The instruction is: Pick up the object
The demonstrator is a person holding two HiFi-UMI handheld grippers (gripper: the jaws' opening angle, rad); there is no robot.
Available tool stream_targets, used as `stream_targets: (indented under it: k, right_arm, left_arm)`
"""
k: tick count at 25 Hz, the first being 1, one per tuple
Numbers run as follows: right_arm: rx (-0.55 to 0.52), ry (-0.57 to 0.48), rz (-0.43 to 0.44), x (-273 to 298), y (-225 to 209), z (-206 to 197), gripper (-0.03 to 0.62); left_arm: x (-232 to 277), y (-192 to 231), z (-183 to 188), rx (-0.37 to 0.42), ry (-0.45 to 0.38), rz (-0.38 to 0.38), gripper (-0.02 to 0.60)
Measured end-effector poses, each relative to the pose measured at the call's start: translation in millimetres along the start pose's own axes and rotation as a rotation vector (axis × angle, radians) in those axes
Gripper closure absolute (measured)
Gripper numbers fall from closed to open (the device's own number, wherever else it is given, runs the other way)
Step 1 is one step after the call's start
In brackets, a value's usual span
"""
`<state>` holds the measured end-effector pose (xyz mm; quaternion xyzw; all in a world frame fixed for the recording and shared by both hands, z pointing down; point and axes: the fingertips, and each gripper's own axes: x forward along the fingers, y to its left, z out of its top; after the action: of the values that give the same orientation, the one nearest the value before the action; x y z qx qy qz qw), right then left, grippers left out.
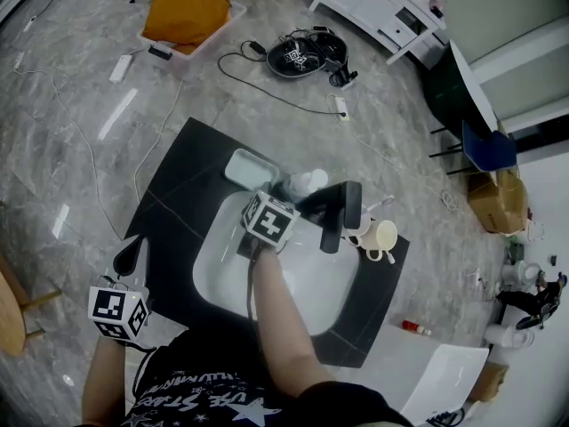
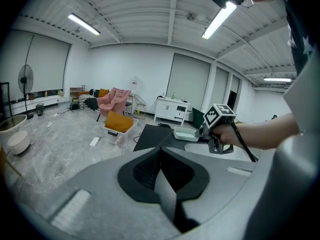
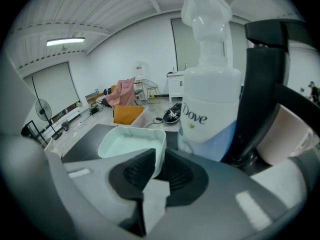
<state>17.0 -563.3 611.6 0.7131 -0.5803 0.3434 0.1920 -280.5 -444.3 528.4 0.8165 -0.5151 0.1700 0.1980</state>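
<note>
A pale green rectangular dish (image 1: pixel 247 168) (image 3: pixel 131 146) sits on the black countertop (image 1: pixel 187 181) at the back edge of the white sink (image 1: pixel 307 283). My right gripper (image 1: pixel 260 190) (image 3: pixel 156 165) reaches over the sink, and its jaws are shut on the dish's near wall. From the left gripper view, that gripper (image 2: pixel 220 129) shows beside the dish (image 2: pixel 186 133). My left gripper (image 1: pixel 132 254) (image 2: pixel 161 160) hangs off the counter's left corner, jaws together with nothing held.
A white Dove pump bottle (image 3: pixel 207 119) (image 1: pixel 307 183) stands right of the dish, with a black faucet (image 1: pixel 342 212) (image 3: pixel 260 99) and a cream cup (image 1: pixel 384 237) beyond. On the floor lie a bin with an orange cushion (image 1: pixel 182 16) and cables (image 1: pixel 302 53).
</note>
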Motion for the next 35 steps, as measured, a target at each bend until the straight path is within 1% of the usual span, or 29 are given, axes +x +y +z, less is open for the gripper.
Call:
stream_targets:
  k: [2,6,11,17,22,27,30,35]
  right_arm:
    - [-0.016,0.004,-0.014,1.3,-1.9,-0.4,0.55]
    - [-0.021,0.002,-0.031,1.4,-4.2,0.4,0.579]
    - [-0.01,0.005,-0.021,-2.1,-3.8,-0.4,0.579]
    - [-0.014,-0.024,0.014,-19.8,2.5,4.8,0.579]
    - [-0.022,-0.061,0.064,-46.6,15.0,5.8,0.579]
    - [-0.049,-0.092,0.091,-85.5,17.1,-5.0,0.579]
    - [-0.054,-0.101,0.103,-110.8,13.9,-20.1,0.579]
    - [-0.059,-0.104,0.133,-154.5,6.5,-52.5,0.579]
  left_arm:
    - [0.7,-4.6,-1.2,0.002,0.002,-0.017,0.572]
    - [-1.2,-8.6,-6.7,0.006,0.017,-0.032,0.572]
    - [-9.6,-7.1,-12.7,-0.001,0.027,-0.02,0.572]
    - [-25.8,-8.2,-14.2,-0.008,-0.001,0.001,0.572]
    - [-50.9,-10.6,-17.8,-0.024,-0.033,0.015,0.572]
    - [-88.2,-15.3,-30.1,-0.044,-0.059,0.04,0.572]
    - [-110.5,-19.8,-44.6,-0.058,-0.07,0.043,0.572]
    - [-141.6,-27.9,-69.1,-0.051,-0.08,0.035,0.572]
